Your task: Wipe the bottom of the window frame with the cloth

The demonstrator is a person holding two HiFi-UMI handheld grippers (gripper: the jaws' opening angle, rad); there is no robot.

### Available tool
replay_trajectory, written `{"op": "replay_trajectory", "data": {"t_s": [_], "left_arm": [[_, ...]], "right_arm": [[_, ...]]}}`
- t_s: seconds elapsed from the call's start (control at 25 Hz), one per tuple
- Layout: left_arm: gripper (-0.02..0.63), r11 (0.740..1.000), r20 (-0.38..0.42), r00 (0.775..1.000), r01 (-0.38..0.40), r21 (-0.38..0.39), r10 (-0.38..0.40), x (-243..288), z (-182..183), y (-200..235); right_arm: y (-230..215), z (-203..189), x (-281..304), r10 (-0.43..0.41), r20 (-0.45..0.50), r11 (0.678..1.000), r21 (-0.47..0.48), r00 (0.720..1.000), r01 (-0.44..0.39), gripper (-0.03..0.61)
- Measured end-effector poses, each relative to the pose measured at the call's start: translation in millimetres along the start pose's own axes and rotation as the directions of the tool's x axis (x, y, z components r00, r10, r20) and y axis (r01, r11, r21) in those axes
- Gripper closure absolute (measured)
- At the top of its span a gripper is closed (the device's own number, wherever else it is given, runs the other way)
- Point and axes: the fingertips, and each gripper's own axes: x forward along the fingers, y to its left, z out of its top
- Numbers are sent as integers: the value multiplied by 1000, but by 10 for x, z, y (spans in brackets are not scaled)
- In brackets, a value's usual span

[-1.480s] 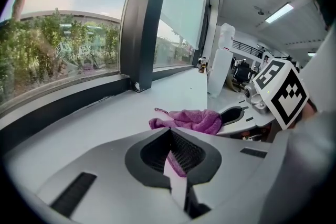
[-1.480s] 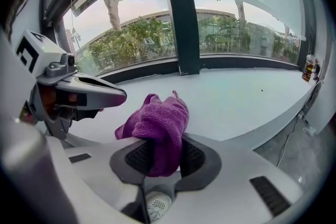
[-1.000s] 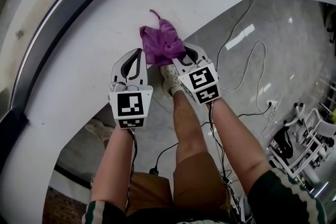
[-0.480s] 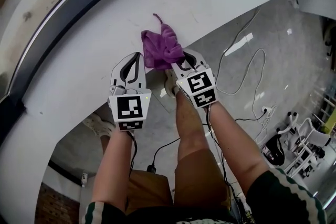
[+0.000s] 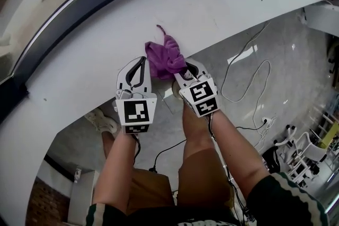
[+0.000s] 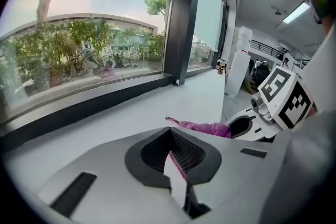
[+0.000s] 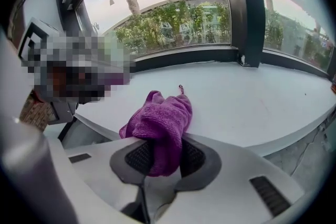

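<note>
Pinching the purple cloth (image 7: 163,115) on the white sill (image 7: 262,102), right claw (image 7: 160,157) clamps tight; left claw (image 6: 176,165) closed, empty.

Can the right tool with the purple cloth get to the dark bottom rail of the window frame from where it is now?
Probably yes. The right tool grips the cloth on the white sill, and the sill between it and the bottom rail looks bare.
</note>
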Motion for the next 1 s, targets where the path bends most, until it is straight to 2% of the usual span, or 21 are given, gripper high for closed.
{"op": "replay_trajectory", "data": {"t_s": [0.16, 0.28, 0.32, 0.48, 1.0], "left_arm": [[604, 999, -4, 1000, -26, -37, 26, -107, -98, 103], [604, 992, 11, 999, -39, -124, 40, -181, -154, 158], [604, 991, 7, 999, -43, -130, 45, -208, -182, 180], [604, 995, -13, 998, -63, -75, 62, -298, -280, 292], [604, 976, -23, 992, -127, -175, 125, -575, -611, 689]], "right_arm": [[177, 19, 52, 21, -10, 1000, -5, 1000, -21, 476], [297, 40, 98, 38, -20, 999, -19, 999, -38, 476], [339, 44, 115, 43, -24, 999, -27, 999, -44, 476], [470, 73, 185, 55, -33, 997, -56, 998, -57, 476], [901, 192, 409, 97, -74, 986, -131, 992, -107, 476]]}}
